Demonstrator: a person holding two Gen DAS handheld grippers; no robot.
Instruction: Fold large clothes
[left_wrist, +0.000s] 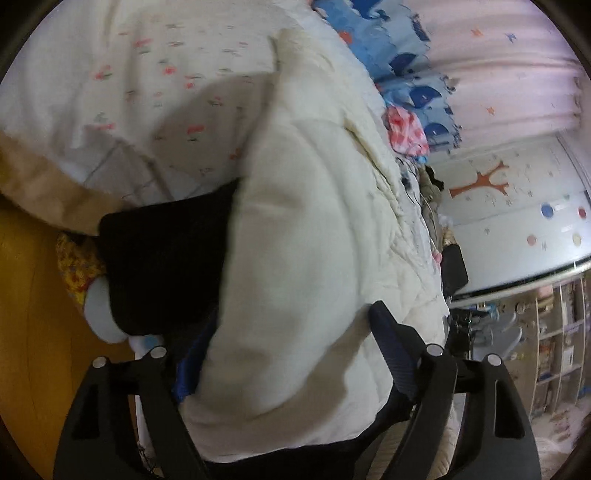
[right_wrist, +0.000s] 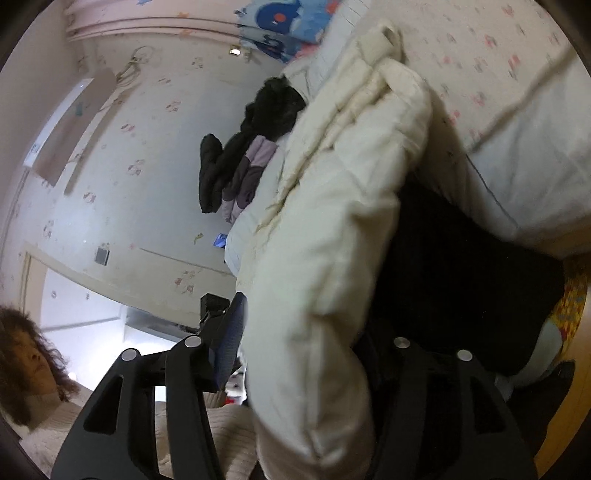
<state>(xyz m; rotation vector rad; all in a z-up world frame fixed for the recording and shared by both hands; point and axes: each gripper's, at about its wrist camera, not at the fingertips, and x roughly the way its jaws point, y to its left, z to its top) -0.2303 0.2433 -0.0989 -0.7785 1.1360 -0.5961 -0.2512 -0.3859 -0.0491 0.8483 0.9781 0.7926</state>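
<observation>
A bulky cream quilted padded coat (left_wrist: 295, 240) bulges between the left gripper's (left_wrist: 288, 354) spread jaws, unpinched; the right gripper (right_wrist: 306, 354) clamps its thick fold above the flower-print bed (left_wrist: 155, 74).

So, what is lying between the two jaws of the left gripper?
A thick fold of the cream padded coat fills the space inside the left gripper, as the left wrist view shows.

Both wrist cameras sit close behind a cream coat (left_wrist: 295, 277) (right_wrist: 332, 240), looking along it over the bed (left_wrist: 129, 55) (right_wrist: 517, 92); left faces curtains (left_wrist: 498, 66), right a wall (right_wrist: 147, 166).
</observation>
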